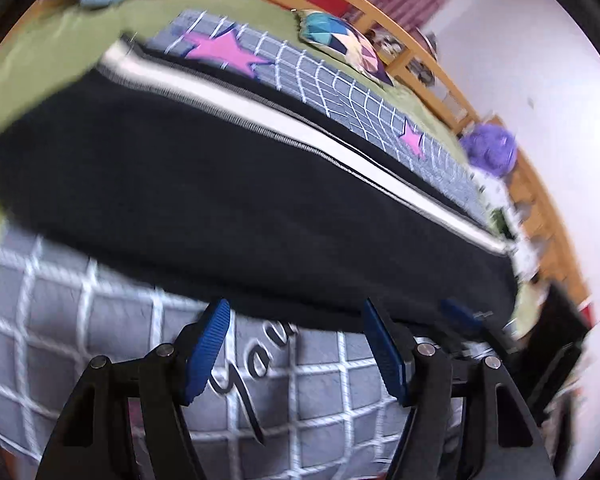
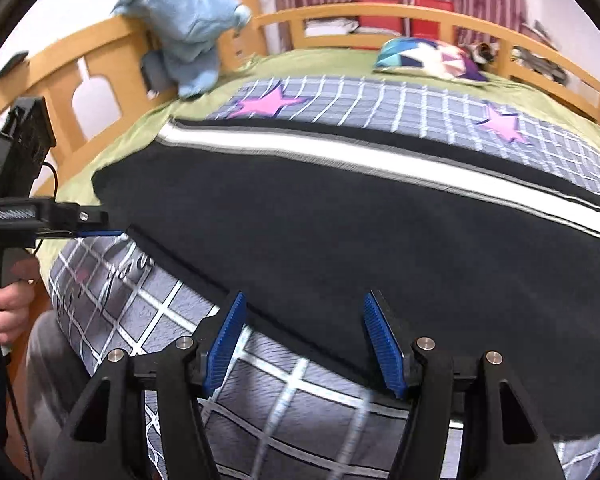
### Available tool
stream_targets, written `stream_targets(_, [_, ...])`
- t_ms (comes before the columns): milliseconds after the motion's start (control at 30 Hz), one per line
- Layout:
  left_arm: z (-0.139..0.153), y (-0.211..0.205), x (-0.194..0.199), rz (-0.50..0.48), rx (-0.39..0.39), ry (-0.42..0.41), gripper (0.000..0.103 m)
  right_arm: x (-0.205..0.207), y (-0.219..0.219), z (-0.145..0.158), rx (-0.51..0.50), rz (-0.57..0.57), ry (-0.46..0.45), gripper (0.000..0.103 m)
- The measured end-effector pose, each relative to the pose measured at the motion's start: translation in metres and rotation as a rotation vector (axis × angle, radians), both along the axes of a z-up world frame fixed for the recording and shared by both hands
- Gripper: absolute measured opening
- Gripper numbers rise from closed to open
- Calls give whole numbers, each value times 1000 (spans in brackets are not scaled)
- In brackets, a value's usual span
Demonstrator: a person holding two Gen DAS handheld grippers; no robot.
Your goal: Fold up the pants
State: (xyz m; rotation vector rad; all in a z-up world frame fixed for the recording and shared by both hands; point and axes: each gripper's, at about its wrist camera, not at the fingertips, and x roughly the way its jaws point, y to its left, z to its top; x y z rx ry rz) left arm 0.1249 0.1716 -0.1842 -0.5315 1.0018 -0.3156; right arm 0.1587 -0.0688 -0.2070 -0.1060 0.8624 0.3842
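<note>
One pair of black pants (image 2: 320, 232) lies flat across the bed (image 2: 148, 124), with one white stripe (image 2: 340, 152) running along its far side. Under it is one grey checked blanket (image 2: 400, 100) carrying two pink stars (image 2: 270, 104), one toward 11 o'clock and a smaller one toward 1 o'clock from the pants. Cursive black writing on the blanket shows near the pants' near edge; only "Yau" or the like can be made out, and the rest is covered or blurred.

There are two tools. The left tool (image 1: 296, 320) hovers at the near hem of the pants, its two blue pads (image 1: 204, 356) spread moderately wide with nothing between them. The right tool (image 2: 304, 312) sits the same way at 6 o'clock of the pants, both pads apart and empty, their tips just over the dark cloth's edge. In the right wrist view the left tool appears at 9 o'clock, with a hand (image 2: 10, 312) on its grip.

Farther off: one patchwork pillow (image 2: 428, 58) at 12 o'clock, one light blue garment (image 2: 188, 28) draped over the wooden bed frame (image 2: 100, 60) at 11 o'clock, and one purple fluffy thing (image 1: 490, 150) at the bed's edge.
</note>
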Motion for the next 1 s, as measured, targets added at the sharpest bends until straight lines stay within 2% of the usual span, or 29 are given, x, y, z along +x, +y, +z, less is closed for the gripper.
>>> stream_targets(133, [-12,3,-4,43,-75,20,60,-4,9,-11,-52,-8,14,57])
stream_targets(233, [-12,6,-1,72,-133,17,58,-6,7,-14,-64,-18,3,49])
stream_targets(300, [-10,5,4,78,-142,20,58,-5,5,-11,-50,-21,-2,38])
stream_targets(400, [-12,4,13,103,-120,32,56,-1,5,-11,-33,-31,8,28])
stream_targets(433, [-15,4,16,114,-117,43,51,0,7,-13,-34,-32,9,26])
stream_targets(467, [-18,4,19,125,-118,56,49,0,8,-14,-39,-31,7,17])
stream_targets(500, [-23,4,23,138,-119,76,41,-1,10,-15,-44,-27,0,11])
stream_targets(533, [-25,5,24,145,-114,89,21,-2,11,-15,-49,-20,-7,10])
stream_targets(567, [-25,6,25,149,-110,96,7,-4,13,-15,-60,-14,-19,7])
stream_targets(733, [-12,10,9,112,-70,51,7,-22,17,-3,-104,52,-61,6])
stream_targets(800, [-21,7,10,113,-34,80,7,-23,17,-9,-124,66,-47,8])
stream_targets(867, [-32,7,12,123,-36,119,10,-19,18,-21,-132,58,-14,9])
stream_targets(933, [-31,11,9,122,-64,126,12,-21,17,-22,-124,55,-13,17])
stream_targets(967, [-27,12,6,111,-50,126,18,-24,17,-17,-117,85,-6,30])
stream_targets(1000, [-17,10,2,89,14,111,20,-27,16,-14,-103,116,3,38])
